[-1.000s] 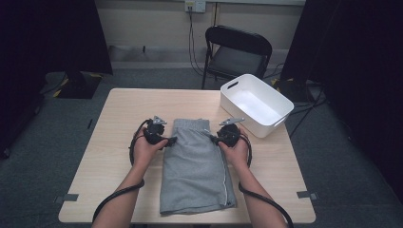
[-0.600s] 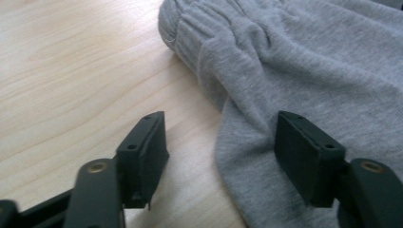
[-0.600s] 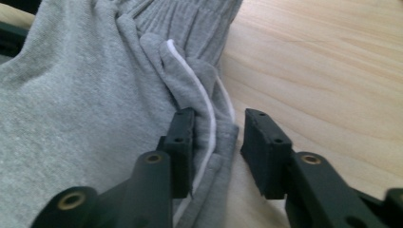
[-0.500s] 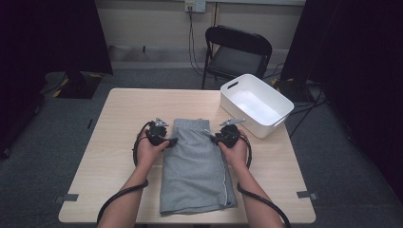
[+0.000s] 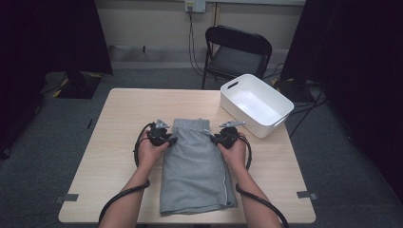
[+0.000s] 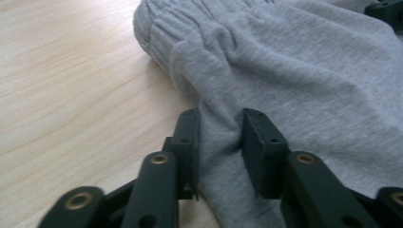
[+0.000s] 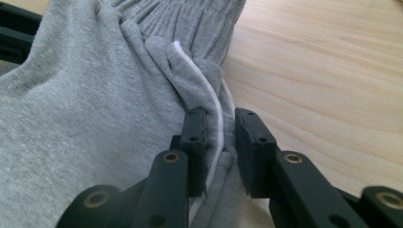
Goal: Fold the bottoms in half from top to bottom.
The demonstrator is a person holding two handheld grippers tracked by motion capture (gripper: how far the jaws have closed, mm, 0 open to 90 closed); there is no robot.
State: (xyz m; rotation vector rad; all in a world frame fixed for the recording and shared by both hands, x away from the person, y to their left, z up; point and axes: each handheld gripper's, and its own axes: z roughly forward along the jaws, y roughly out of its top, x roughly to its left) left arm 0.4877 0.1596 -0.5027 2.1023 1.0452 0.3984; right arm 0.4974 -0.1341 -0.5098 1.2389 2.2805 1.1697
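Grey jersey shorts [image 5: 197, 173] lie flat at the middle of the pale wood table [image 5: 119, 123], waistband toward the far edge, legs reaching the near edge; a thin white stripe runs down the seam on the right gripper's side. Left gripper [image 5: 166, 138] sits at the shorts' left edge just below the waistband, held by the person's left hand [image 5: 149, 151]; in the left gripper view its jaws [image 6: 221, 147] stand a little apart with a raised fold of grey cloth between them, both inner faces against the fabric; bare table lies beside the shorts on that side. Right gripper [image 5: 219, 137] sits at the opposite edge of the shorts, level with the left one, held by the right hand [image 5: 234, 151]; in the right gripper view its jaws [image 7: 221, 145] are narrowly parted around the bunched striped seam, pinching it. White plastic bin [image 5: 255, 104] stands on the table beyond and to the right of the shorts, near the far right corner, apart from the cloth and near the right gripper; black folding chair [image 5: 235, 52] stands on the floor behind the table, past the bin. Black cables [image 5: 121, 199] trail from both grippers along the forearms to the near edge, beside the shorts; nothing lies on top of the shorts.
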